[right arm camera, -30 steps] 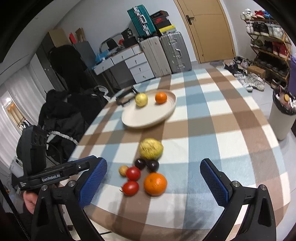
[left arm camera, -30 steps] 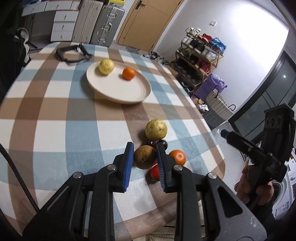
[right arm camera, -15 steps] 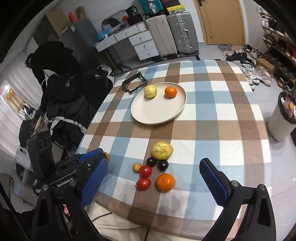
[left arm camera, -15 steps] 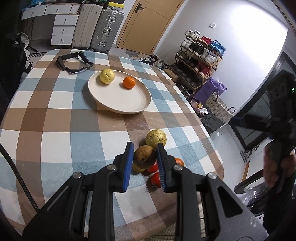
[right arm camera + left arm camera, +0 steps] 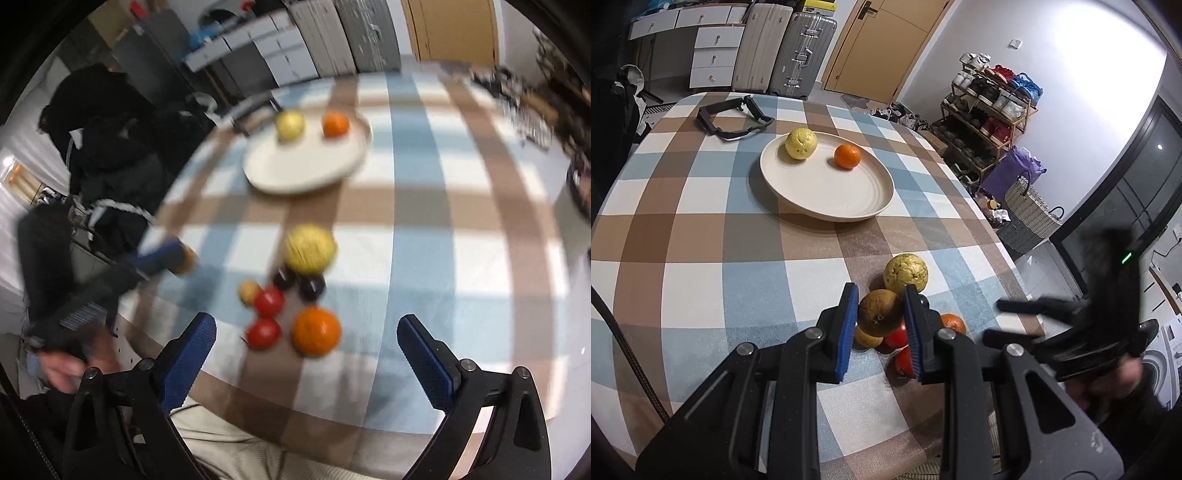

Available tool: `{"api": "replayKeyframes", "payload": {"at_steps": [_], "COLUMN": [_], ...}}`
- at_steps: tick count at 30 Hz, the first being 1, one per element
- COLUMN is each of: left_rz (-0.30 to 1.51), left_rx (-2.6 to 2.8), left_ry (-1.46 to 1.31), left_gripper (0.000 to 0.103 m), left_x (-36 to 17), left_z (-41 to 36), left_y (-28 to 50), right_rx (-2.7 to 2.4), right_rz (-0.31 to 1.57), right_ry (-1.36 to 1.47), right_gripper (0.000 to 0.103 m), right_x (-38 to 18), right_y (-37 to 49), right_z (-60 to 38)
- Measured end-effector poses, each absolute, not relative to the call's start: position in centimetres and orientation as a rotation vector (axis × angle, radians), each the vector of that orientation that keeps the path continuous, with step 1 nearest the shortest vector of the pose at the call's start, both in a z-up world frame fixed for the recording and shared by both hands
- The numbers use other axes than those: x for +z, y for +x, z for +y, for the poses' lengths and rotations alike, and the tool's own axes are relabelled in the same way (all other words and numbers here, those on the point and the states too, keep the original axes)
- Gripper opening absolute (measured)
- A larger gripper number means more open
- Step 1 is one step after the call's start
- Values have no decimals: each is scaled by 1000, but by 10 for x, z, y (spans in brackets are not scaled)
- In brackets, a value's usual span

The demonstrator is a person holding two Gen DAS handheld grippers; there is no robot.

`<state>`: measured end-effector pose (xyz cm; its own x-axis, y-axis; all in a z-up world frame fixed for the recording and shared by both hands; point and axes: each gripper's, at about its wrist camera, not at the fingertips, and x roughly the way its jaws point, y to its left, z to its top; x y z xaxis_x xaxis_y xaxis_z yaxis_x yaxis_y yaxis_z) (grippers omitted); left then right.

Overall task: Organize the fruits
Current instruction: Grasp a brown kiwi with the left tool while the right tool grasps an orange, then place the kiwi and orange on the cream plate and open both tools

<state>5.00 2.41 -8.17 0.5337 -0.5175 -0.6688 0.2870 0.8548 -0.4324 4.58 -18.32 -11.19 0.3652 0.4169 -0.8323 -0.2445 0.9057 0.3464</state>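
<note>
My left gripper (image 5: 880,314) is shut on a brown round fruit (image 5: 880,312), held just above the fruit cluster near the table's front edge. The cluster holds a yellow-green fruit (image 5: 905,274), an orange (image 5: 316,331), two tomatoes (image 5: 263,333), two dark plums (image 5: 312,286) and a small tan fruit (image 5: 248,290). My right gripper (image 5: 304,328) hovers tilted down over the cluster. Its jaws are wide and closing, and the pads touch nothing. The orange and one tomato show between them, lower down. A cream plate (image 5: 827,192) farther back carries a yellow fruit (image 5: 800,143) and an orange (image 5: 847,156).
A black strap-like frame (image 5: 733,118) lies at the table's far side. Suitcases (image 5: 801,51) and drawers (image 5: 713,55) stand behind the table. A shoe rack (image 5: 990,110) and a woven basket (image 5: 1030,214) are to the right. The checked tablecloth's front edge is just below the cluster.
The right gripper swung in from the right toward the cluster and tipped downward, its jaws narrowing slightly. The left gripper kept the brown fruit and barely moved.
</note>
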Motion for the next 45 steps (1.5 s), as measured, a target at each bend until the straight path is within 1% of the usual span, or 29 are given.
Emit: {"api": "replayKeyframes", "payload": {"at_steps": [1, 2, 6, 12, 13, 16, 18, 20, 21, 22, 23, 28, 32, 39, 45], "left_rz": [889, 892, 901, 910, 911, 914, 912, 912, 912, 910, 907, 899, 893, 857, 818], "left_rx": [-487, -485, -484, -486, -487, -488, -486, -486, -486, -485, -483, -479, -472, -462, -459], "left_ry": [-287, -287, -284, -280, -281, -281, -282, -282, -281, -280, -279, -276, -282, -275, -258], "left_gripper": [22, 22, 22, 22, 22, 22, 22, 22, 22, 22, 22, 22, 22, 22, 22], "left_x": [-84, -85, -90, -96, -97, -98, -98, -99, -99, -98, -98, -96, -95, -83, -68], "left_z": [24, 24, 22, 19, 19, 19, 19, 18, 19, 19, 20, 22, 26, 29, 25], "left_y": [51, 52, 56, 61, 61, 63, 63, 63, 64, 64, 65, 71, 79, 108, 145], "right_rx": [415, 407, 402, 420, 418, 414, 422, 431, 428, 422, 433, 442, 436, 426, 464], "right_rz": [1130, 1137, 1127, 1029, 1020, 1010, 996, 1000, 1001, 996, 997, 997, 971, 849, 775], "right_ry": [177, 178, 205, 169, 160, 141, 141, 135, 125, 111, 106, 97, 143, 218, 271], "right_gripper": [90, 87, 85, 84, 82, 75, 68, 59, 58, 52, 43, 42, 42, 42, 42], "right_x": [-127, -136, -164, -168, -169, -171, -170, -171, -172, -172, -172, -171, -164, -125, -86], "right_y": [45, 44, 41, 31, 32, 34, 33, 36, 36, 35, 35, 35, 37, 53, 92], "right_z": [-184, -185, -189, -182, -179, -175, -175, -172, -171, -169, -168, -165, -173, -193, -204]}}
